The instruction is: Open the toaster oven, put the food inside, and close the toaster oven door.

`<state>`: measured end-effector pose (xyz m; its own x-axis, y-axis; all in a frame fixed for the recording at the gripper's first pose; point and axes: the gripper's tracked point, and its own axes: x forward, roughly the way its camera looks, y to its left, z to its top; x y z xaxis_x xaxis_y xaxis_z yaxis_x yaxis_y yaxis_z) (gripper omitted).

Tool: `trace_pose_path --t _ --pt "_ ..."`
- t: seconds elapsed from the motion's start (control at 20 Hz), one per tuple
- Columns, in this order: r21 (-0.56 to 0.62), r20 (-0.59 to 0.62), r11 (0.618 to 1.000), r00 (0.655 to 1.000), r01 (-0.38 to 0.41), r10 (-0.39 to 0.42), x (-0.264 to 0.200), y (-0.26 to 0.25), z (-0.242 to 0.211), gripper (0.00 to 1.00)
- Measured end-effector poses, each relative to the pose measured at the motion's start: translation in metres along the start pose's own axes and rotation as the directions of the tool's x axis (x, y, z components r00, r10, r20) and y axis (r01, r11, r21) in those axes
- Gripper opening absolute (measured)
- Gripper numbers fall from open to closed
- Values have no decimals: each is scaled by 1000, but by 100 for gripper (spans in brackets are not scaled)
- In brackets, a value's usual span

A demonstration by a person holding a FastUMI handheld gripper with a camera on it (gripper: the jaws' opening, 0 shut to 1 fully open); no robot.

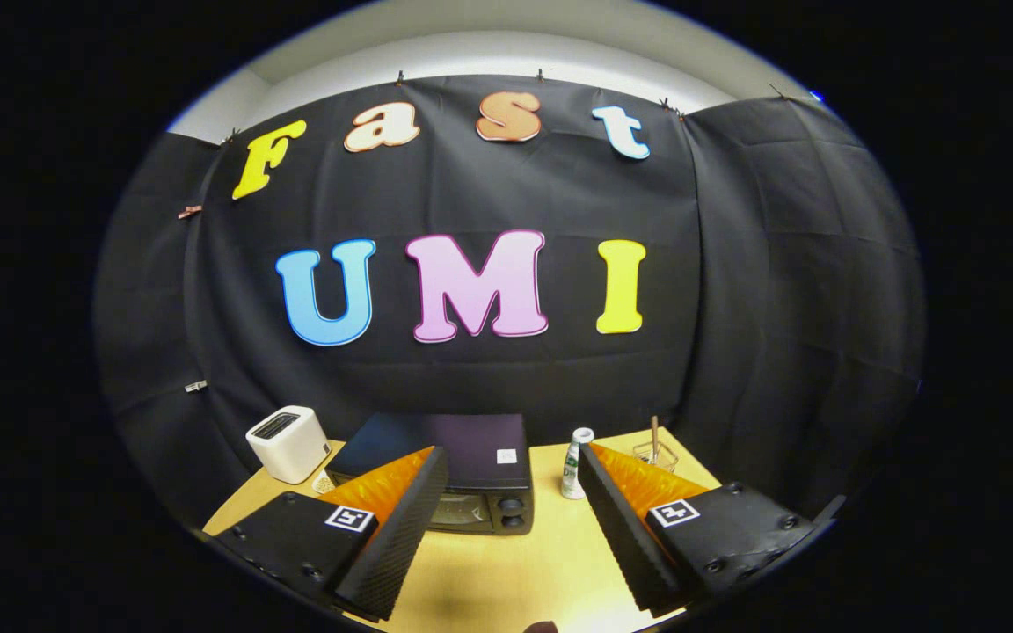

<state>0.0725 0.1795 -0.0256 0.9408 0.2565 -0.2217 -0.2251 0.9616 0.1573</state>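
Observation:
A black toaster oven (pixel 471 466) stands at the back of the wooden table (pixel 506 563), against the booth wall, with its door shut and two knobs at its right front. My gripper (pixel 513 462) is open, held high above the table and well short of the oven. The left finger overlaps the oven's left front in the view. Nothing is between the fingers. A small dark rounded thing (pixel 543 627) peeks up at the table's near edge; I cannot tell what it is.
A white toaster (pixel 287 444) stands left of the oven. Right of the oven stands a white bottle (pixel 574 463), and farther right a clear glass holder with a stick in it (pixel 656 450). Bare tabletop lies between the fingers and the oven.

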Motion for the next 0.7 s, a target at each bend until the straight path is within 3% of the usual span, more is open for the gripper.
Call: trace_pose_path --t 0.3,0.7 --pt "-17 120 1000 993 15 -13 -36 -55 38 97" --pt "-25 139 999 990 33 -29 -55 -78 28 97"
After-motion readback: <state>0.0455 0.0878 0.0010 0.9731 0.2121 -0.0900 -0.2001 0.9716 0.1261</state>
